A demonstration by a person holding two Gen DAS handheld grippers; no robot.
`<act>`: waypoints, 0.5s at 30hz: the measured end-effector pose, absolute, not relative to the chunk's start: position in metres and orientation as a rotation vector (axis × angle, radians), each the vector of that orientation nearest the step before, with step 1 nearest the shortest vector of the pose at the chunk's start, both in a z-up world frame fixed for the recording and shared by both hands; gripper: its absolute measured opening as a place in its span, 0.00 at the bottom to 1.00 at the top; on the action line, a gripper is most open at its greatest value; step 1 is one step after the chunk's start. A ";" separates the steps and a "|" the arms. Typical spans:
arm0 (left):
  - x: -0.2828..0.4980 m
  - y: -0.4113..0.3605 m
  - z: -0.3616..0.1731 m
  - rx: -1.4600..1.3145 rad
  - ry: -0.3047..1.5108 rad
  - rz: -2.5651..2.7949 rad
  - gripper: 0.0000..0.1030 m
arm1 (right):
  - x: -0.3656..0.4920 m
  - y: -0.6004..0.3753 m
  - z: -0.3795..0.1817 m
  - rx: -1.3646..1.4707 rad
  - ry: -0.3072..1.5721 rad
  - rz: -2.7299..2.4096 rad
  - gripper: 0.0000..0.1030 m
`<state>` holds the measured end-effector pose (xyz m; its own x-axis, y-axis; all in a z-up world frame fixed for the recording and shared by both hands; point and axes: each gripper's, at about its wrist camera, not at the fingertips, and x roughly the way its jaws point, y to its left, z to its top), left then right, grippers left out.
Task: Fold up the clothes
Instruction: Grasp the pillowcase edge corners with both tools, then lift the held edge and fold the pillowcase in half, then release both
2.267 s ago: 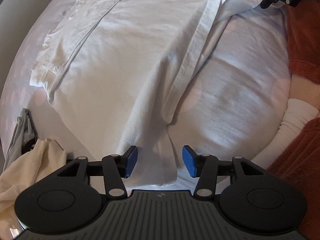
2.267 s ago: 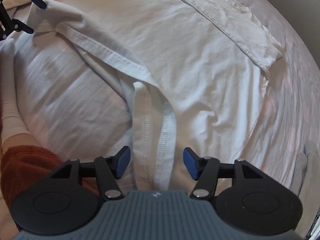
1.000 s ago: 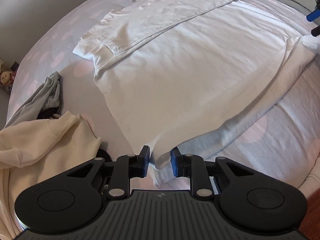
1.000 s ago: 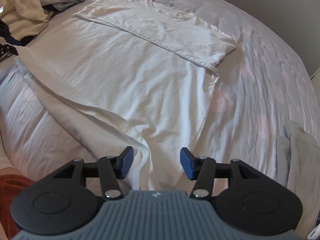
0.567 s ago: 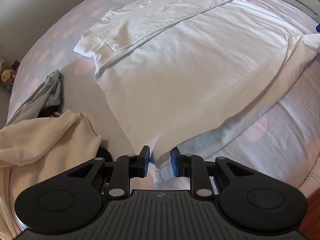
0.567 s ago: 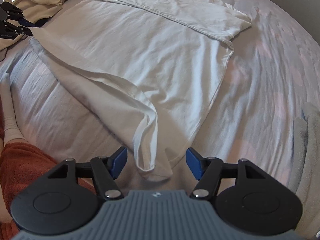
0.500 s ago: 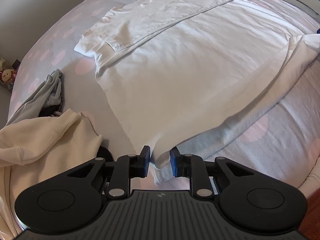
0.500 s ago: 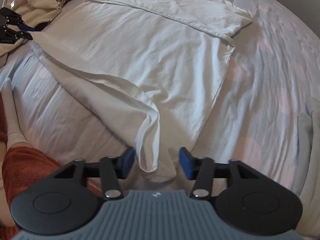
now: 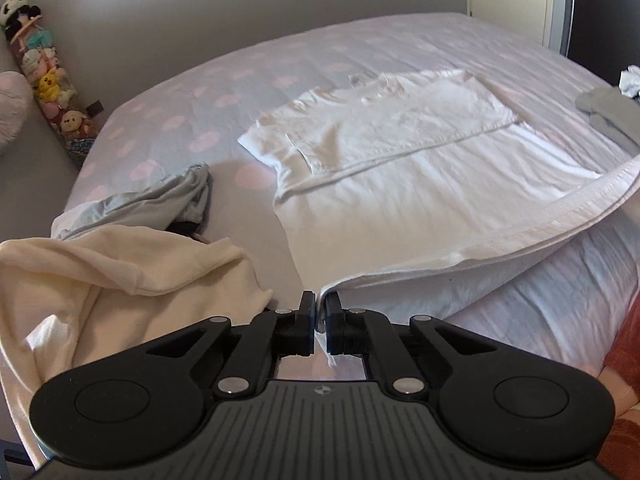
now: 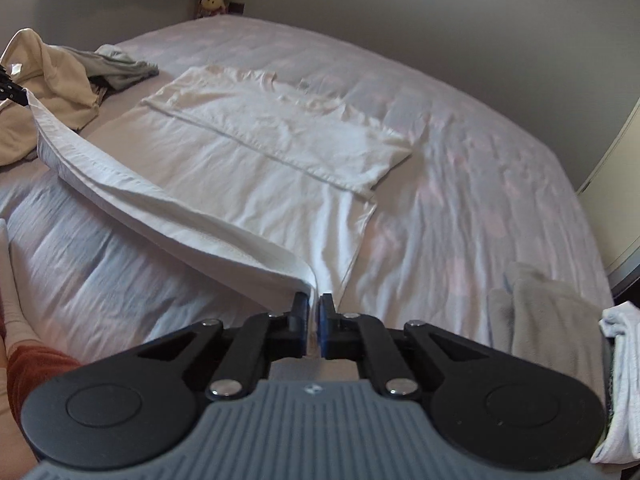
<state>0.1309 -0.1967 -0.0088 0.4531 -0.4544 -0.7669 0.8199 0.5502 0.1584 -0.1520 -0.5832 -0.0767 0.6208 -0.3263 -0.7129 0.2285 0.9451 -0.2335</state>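
Note:
A white T-shirt (image 9: 400, 184) lies flat on the bed, its sleeves folded in over the chest. My left gripper (image 9: 320, 312) is shut on the shirt's bottom hem at one corner. My right gripper (image 10: 314, 312) is shut on the other hem corner of the same T-shirt (image 10: 280, 156). Both hold the hem lifted off the bed, so it hangs as a slack band between them. The tip of the left gripper (image 10: 14, 92) shows at the far left of the right wrist view.
A cream garment (image 9: 100, 272) and a grey garment (image 9: 172, 200) lie heaped at the left. Folded grey clothes (image 10: 552, 312) and a white piece (image 10: 624, 380) lie at the right. The bedsheet (image 10: 480, 184) has pale pink dots. Plush toys (image 9: 44, 76) stand by the wall.
My right gripper has shut on the hem corner. Both grippers have risen and pulled back, lifting the shirt's bottom hem off the bed. The left gripper stays shut.

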 end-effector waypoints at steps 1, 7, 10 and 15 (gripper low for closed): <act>0.131 -0.192 0.000 0.533 0.721 -0.835 0.03 | -0.153 -0.580 -0.071 -0.153 0.808 -0.341 0.06; 0.134 -0.199 0.038 0.494 0.597 -0.807 0.03 | -0.136 -0.579 -0.043 -0.246 0.677 -0.450 0.06; 0.148 -0.216 0.050 0.486 0.573 -0.798 0.03 | -0.117 -0.595 -0.032 -0.232 0.663 -0.470 0.06; 0.184 -0.253 0.060 0.495 0.554 -0.769 0.03 | -0.072 -0.634 -0.016 -0.205 0.656 -0.484 0.06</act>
